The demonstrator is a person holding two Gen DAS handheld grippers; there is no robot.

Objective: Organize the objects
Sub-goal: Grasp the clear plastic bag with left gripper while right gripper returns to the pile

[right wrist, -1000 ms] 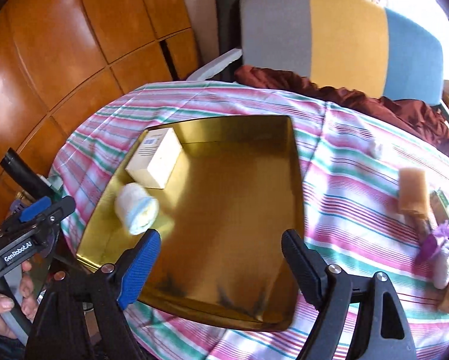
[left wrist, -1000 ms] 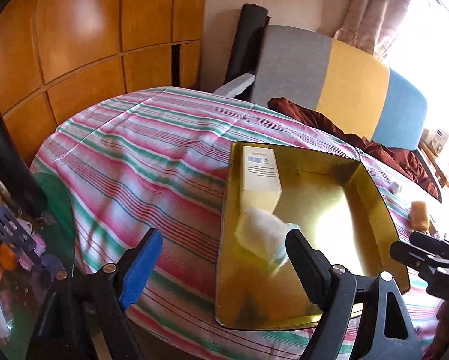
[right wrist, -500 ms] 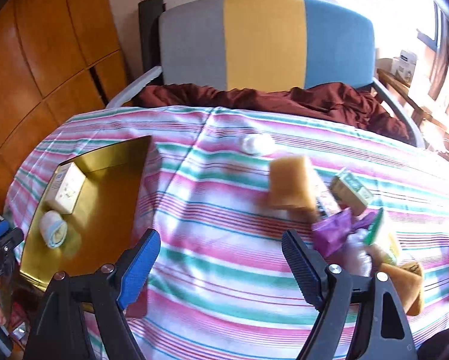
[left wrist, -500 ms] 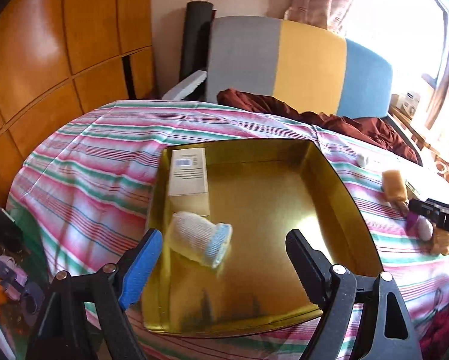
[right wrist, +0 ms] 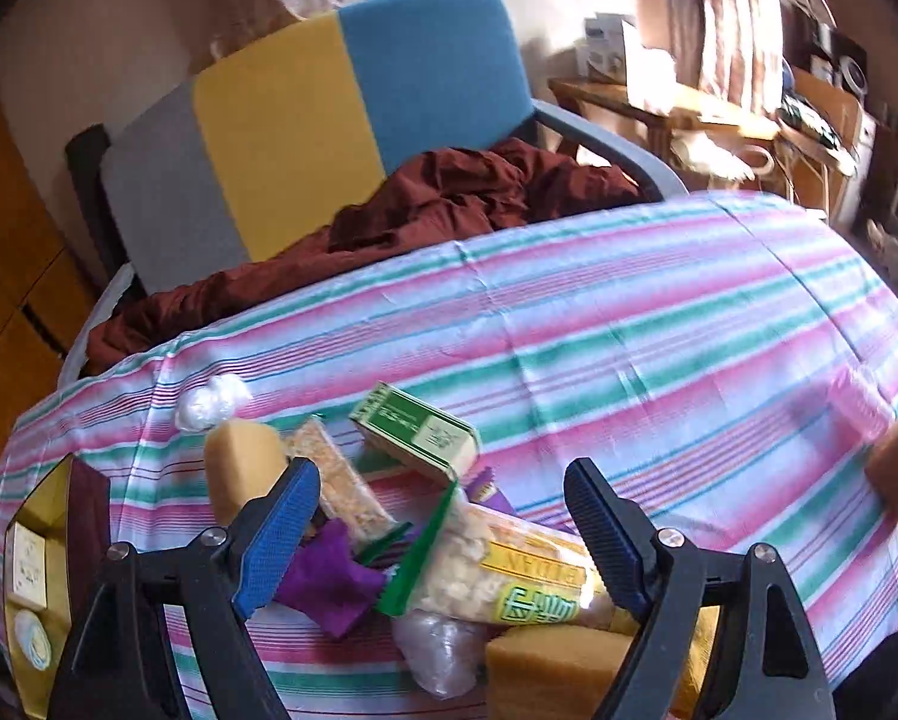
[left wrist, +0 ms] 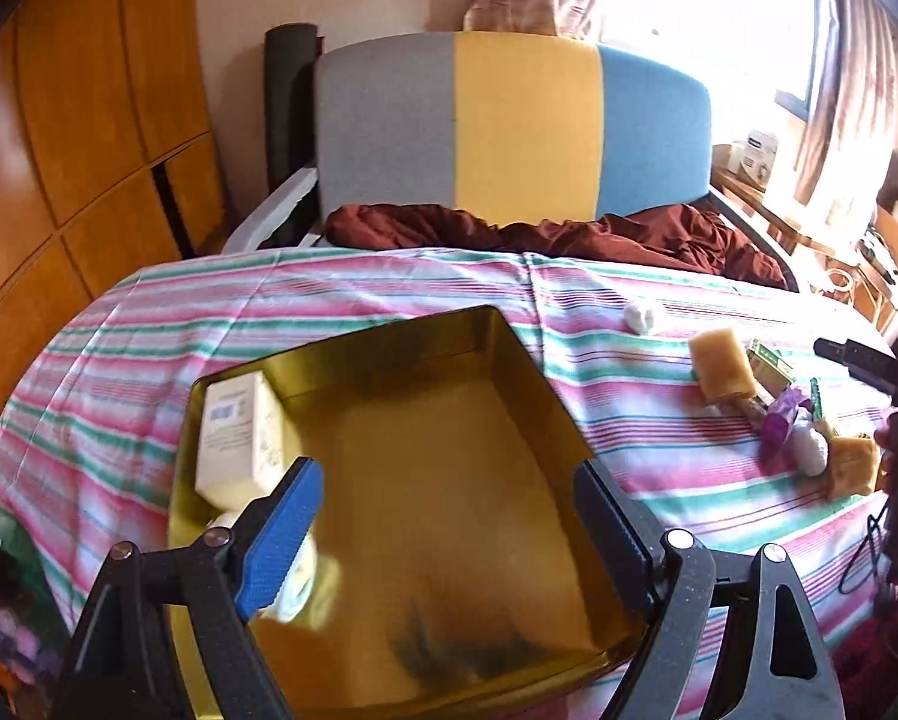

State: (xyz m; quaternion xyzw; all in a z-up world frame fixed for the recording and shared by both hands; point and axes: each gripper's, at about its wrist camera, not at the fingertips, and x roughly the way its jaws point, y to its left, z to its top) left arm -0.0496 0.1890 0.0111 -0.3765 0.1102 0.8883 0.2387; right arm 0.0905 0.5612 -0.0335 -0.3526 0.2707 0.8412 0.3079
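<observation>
The right tool (right wrist: 443,522) hangs wide open and empty over a heap of small goods on the striped desk (right wrist: 659,324), well right of the gold tray (left wrist: 527,360). Directly beneath it lies a clear snack packet (right wrist: 521,570) with yellow lettering, likely light, crinkly and slippery, its contents probably crushable; taking it across the middle of its short width seems safest. Beside the packet sit a green carton (right wrist: 416,429), stiff and easy to pinch, tan sponges (right wrist: 242,468), soft and springy, and a purple wrapper (right wrist: 329,582). The left tool (left wrist: 443,528), equally open and empty, hovers above the tray, which holds a white box (left wrist: 236,432) at its left wall.
</observation>
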